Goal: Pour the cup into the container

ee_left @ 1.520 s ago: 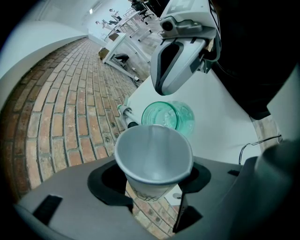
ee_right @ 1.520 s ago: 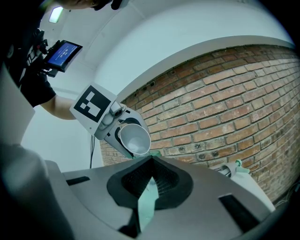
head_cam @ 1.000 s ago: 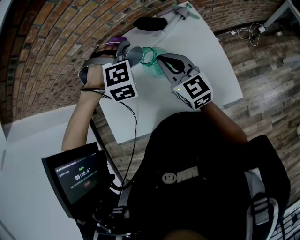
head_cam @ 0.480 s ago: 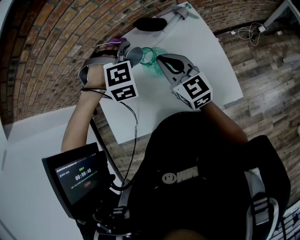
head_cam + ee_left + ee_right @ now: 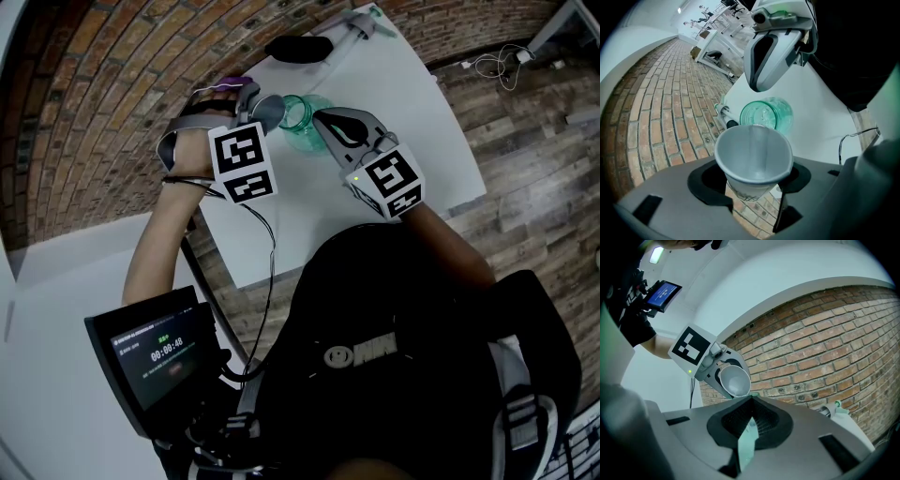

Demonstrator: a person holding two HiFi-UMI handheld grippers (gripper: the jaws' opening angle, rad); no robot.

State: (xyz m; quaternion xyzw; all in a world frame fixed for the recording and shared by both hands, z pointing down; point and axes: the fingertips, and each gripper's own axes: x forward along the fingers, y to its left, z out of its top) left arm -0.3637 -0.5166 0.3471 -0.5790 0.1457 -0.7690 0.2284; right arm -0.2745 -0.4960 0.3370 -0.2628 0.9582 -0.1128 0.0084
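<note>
Hardly any change since a second ago: same pose for both hands, same tilt. Left gripper with jaws clamped on the tapered paper cup, tipped mouth-first toward the green translucent container just beyond its rim at 12 o'clock in the left gripper view. Cannot tell whether rim touches rim. Looks empty inside: bare wall, nothing visibly running out. Right gripper at 3 o'clock of the container in the head view, jaws pinched on its thin green wall, steadying it on the white table. Judging by the stillness and the bare cup, pour probably finished or draining its last. Next, likely righting the cup and drawing it clear without nudging the container.
</note>
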